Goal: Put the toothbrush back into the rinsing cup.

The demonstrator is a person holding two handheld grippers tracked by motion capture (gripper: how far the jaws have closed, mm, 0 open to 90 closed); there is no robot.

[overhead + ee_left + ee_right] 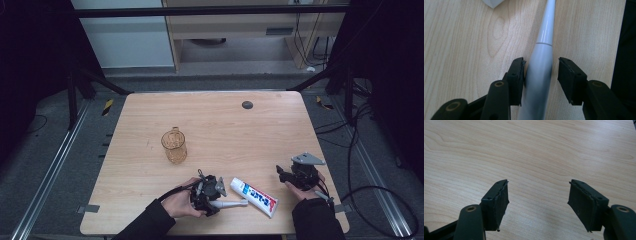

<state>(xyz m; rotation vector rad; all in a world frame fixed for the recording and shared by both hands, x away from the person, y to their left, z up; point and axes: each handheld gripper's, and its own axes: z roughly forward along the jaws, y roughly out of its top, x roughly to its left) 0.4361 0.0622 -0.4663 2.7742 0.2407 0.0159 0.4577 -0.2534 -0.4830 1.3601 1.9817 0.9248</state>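
Observation:
A white toothbrush-like handle [231, 204] lies on the wooden table [225, 125] near its front edge. My left gripper [207, 192] is down over it. In the left gripper view the handle [541, 45] runs up between the jaws of the left gripper [541, 62]; the left pad [517, 75] rests against it, while a gap separates it from the right pad [570, 77]. A white toothpaste tube [256, 196] with blue and red print lies just right of the handle. My right gripper [287, 174] sits at the front right, and in its own view the right gripper [537, 186] is open over bare wood.
An amber see-through cup [174, 146] with a handle stands left of the table's middle. A small dark round cap [247, 104] is set in the far part of the tabletop. Black frame bars and cables surround the table on the floor.

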